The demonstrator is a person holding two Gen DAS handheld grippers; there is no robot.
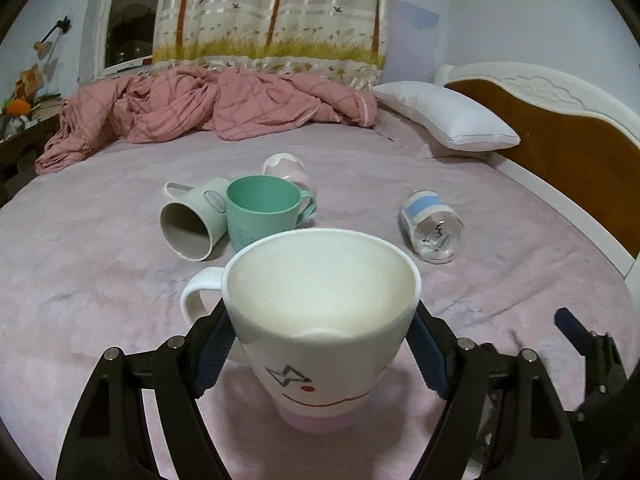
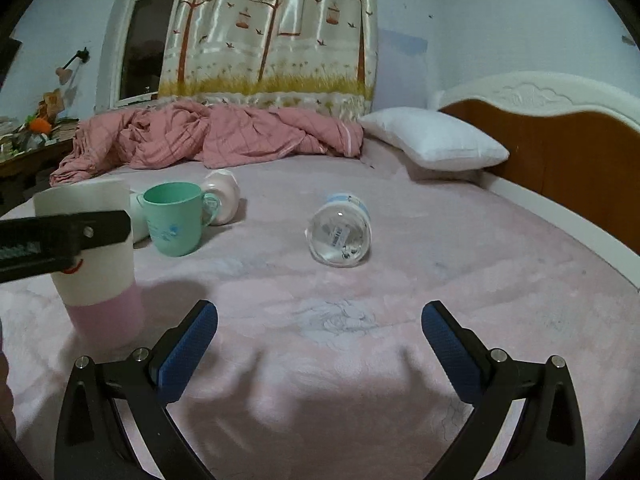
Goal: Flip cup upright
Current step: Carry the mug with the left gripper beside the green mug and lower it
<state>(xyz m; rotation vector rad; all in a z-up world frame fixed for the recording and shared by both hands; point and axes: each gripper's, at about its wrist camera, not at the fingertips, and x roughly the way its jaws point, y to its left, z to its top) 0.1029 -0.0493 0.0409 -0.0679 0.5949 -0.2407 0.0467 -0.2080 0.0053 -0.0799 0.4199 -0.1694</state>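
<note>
A white mug with a pink base (image 1: 320,320) stands upright on the pink bed sheet (image 1: 100,280), handle to the left. My left gripper (image 1: 320,352) is shut on the white mug, its blue pads pressed on both sides. The same mug (image 2: 96,264) shows at the left of the right wrist view with the left gripper's finger across it. My right gripper (image 2: 320,344) is open and empty, low over the sheet (image 2: 320,360). A green mug (image 1: 264,212) stands upright. A grey mug (image 1: 192,220), a pink-white cup (image 1: 286,168) and a clear glass cup with a blue band (image 1: 432,228) lie on their sides.
A crumpled pink quilt (image 1: 208,108) lies at the far side of the bed. A white pillow (image 1: 444,120) leans by the wooden headboard (image 1: 560,144) at the right. A patterned curtain (image 1: 272,12) hangs behind. A cluttered side table (image 1: 20,120) stands at the far left.
</note>
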